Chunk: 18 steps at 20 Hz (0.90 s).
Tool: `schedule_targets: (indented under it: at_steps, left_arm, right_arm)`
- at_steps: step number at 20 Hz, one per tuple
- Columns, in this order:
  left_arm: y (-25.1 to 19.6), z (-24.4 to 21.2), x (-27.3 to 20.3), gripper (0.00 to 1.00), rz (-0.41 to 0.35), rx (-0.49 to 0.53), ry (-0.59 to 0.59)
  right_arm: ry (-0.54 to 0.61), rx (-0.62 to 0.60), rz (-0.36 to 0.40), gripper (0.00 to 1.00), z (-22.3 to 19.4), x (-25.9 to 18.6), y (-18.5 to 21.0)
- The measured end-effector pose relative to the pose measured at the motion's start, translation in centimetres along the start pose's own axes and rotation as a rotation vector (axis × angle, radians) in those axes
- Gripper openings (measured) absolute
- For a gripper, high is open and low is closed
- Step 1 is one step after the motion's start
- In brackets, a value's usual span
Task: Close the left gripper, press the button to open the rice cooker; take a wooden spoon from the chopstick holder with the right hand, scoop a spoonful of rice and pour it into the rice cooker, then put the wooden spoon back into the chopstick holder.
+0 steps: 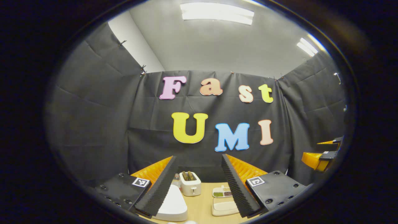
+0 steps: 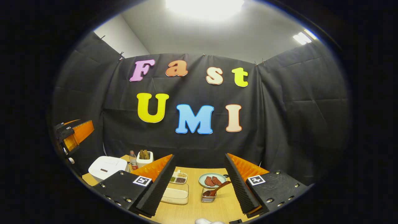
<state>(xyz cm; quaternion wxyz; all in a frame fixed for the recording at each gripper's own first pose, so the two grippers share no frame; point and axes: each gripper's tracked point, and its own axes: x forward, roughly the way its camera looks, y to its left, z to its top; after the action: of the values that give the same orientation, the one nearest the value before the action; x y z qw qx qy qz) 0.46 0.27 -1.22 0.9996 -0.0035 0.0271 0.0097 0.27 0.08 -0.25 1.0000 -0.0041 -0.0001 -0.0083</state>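
No brand or label can be read on any item; the square black-and-white markers on both grippers carry patterns, not words. The left gripper (image 1: 199, 183) is released, its two fingers spread wide above the light wooden table (image 1: 200, 205); between them, in the left gripper view, lie the closed white rice cooker (image 1: 172, 203) low at the left, a white toaster with two brown slices (image 1: 190, 183), a small clear bottle (image 1: 176, 181) just beside it, a white divided dish of grains (image 1: 222, 192) and a lidded clear box of white rice (image 1: 224, 207). The right gripper (image 2: 199, 182) is likewise released, fingers well apart; in the right gripper view the rice cooker (image 2: 107, 168) sits at the table's left, the rice box (image 2: 175, 194) near the middle, and the brown wooden spoon (image 2: 217, 189) leans in the small clear chopstick holder (image 2: 207, 197), just before a pale green plate with two dark red pieces (image 2: 212, 179). Black cloth walls the booth on three sides; above are a white ceiling and bright strip lights (image 1: 216, 12).
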Motion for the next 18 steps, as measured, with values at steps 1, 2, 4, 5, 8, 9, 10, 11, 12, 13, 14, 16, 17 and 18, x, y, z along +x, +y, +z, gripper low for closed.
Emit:
schedule_targets:
  at_steps: [1, 2, 4, 5, 8, 9, 10, 11, 12, 13, 14, 16, 17, 18]
  left_arm:
    - [0.1, -0.3, 0.1, 0.96, 0.000, 0.003, 0.005]
    - [0.2, -0.5, 0.2, 0.89, 0.004, 0.003, 0.010]
    - [0.4, -1.0, 0.5, 0.74, 0.010, 0.003, 0.026]
    - [0.6, -1.2, 0.7, 0.67, 0.014, 0.010, 0.031]
    - [1.2, -2.1, 1.4, 0.46, 0.014, 0.008, 0.054]
    - [1.3, -2.4, 1.6, 0.39, 0.017, 0.003, 0.063]
    - [1.4, -2.7, 1.8, 0.31, 0.015, 0.005, 0.075]
    - [1.8, -3.2, 2.0, 0.24, 0.035, 0.019, 0.090]
    - [2.3, -3.7, 2.0, 0.17, 0.049, 0.035, 0.105]
    - [2.7, -4.3, 2.3, 0.10, 0.057, 0.026, 0.122]
    - [3.0, -4.5, 2.7, 0.12, 0.071, 0.008, 0.137]
    - [3.4, -5.6, 3.0, 0.09, 0.072, -0.011, 0.168]
    - [3.4, -6.2, 2.9, 0.08, 0.070, -0.009, 0.180]
    - [4.3, -6.7, 3.0, 0.08, 0.093, 0.000, 0.185]
  right_arm:
    - [0.002, 0.001, 0.000, 0.96, -0.1, 0.0, 0.1]
    - [0.004, 0.000, 0.002, 0.96, -0.2, 0.1, 0.1]
    - [0.005, 0.002, 0.006, 0.96, -0.2, 0.2, 0.4]
    - [0.009, 0.003, 0.008, 0.96, -0.3, 0.3, 0.5]
    - [0.020, -0.004, 0.007, 0.96, -0.7, 0.5, 0.6]
    - [0.023, -0.006, 0.007, 0.96, -0.8, 0.5, 0.6]
    - [0.026, -0.006, 0.006, 0.96, -0.9, 0.7, 0.7]
    - [0.027, -0.006, 0.007, 0.96, -0.8, 0.7, 0.7]
    - [0.028, -0.007, 0.006, 0.96, -0.9, 0.8, 0.8]
    - [0.030, -0.010, 0.007, 0.96, -0.9, 0.9, 0.9]
    - [0.031, -0.012, 0.007, 0.96, -1.0, 1.0, 0.9]
    - [0.036, -0.016, 0.007, 0.96, -1.3, 1.2, 1.0]
    - [0.040, -0.018, 0.006, 0.96, -1.3, 1.2, 1.1]
    - [0.046, -0.021, 0.005, 0.96, -1.5, 1.3, 1.1]
